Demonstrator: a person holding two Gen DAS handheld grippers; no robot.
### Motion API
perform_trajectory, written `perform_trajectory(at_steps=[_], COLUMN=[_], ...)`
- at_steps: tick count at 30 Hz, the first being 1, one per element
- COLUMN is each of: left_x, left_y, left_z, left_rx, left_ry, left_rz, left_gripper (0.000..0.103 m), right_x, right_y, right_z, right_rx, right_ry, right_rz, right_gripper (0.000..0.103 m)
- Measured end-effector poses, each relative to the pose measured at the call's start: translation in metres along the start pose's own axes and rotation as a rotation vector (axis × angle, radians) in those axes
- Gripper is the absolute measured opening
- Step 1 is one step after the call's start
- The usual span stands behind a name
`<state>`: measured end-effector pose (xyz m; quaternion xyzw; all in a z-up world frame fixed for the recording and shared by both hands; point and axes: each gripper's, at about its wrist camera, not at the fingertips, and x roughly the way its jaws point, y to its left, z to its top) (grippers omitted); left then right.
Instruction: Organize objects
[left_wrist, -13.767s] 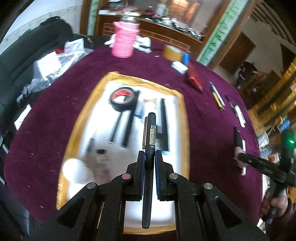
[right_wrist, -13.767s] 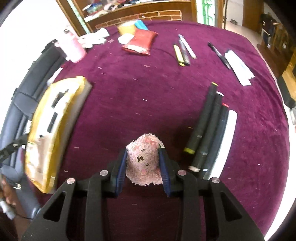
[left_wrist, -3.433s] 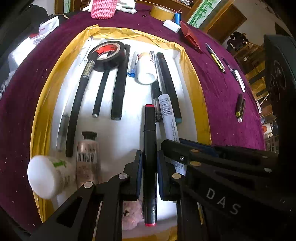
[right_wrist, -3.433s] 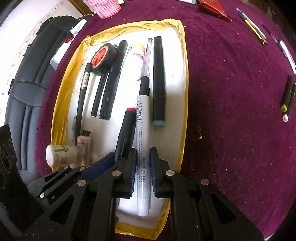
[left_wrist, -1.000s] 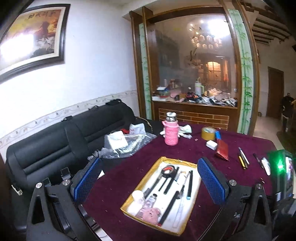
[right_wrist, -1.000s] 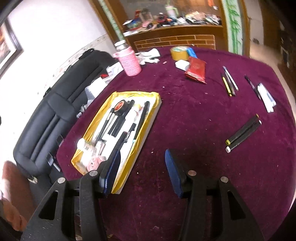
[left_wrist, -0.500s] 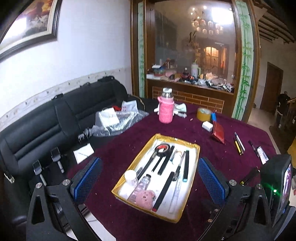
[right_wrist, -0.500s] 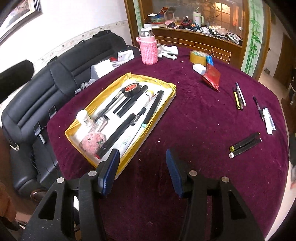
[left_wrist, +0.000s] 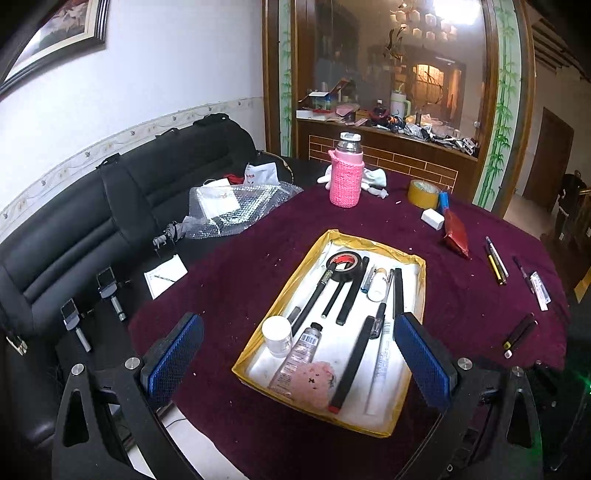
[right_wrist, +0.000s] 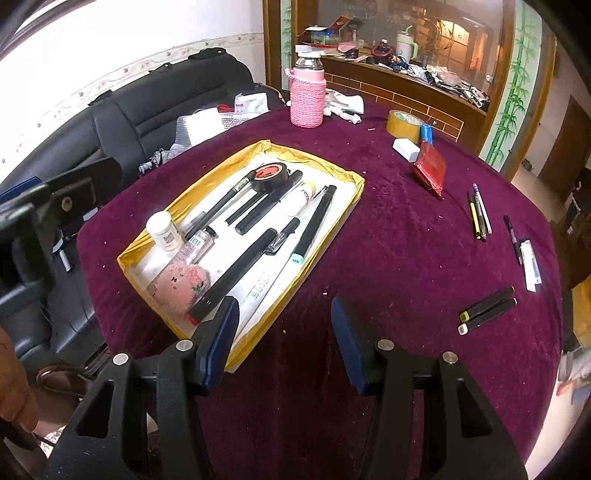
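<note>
Both claws hang empty over the near edge of the desk (left_wrist: 236, 273), the left claw (left_wrist: 299, 354) spread wide, the right claw (right_wrist: 280, 339) about half open. The yellow-rimmed tray (right_wrist: 354, 192) holds a tape roll (right_wrist: 271, 173), black markers, a white bottle (right_wrist: 162, 230) and a pink pouch (right_wrist: 183, 284); its labels are too small to read. Right of the tray lie two markers (right_wrist: 487, 310); behind it stands a pink-sleeved bottle (right_wrist: 306, 98).

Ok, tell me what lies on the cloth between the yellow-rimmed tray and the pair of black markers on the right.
Nothing: between the tray and the pair of black markers only bare purple cloth with pale specks shows, clearest in the right wrist view.
</note>
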<state>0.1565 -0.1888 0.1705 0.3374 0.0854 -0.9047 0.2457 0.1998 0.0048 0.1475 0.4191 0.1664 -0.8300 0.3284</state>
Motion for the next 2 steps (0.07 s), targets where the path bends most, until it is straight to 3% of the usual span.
perform_trajectory(at_steps=[2], left_x=[0.0038], left_y=[0.0011], left_z=[0.0021], left_rx=[0.008], left_ry=[0.003], left_rz=[-0.003], left_gripper=[0.102], right_x=[0.0024], right_y=[0.0013], right_z=[0.0023], right_rx=[0.008], right_ry=[0.004], right_rz=[-0.009], right_gripper=[0.051])
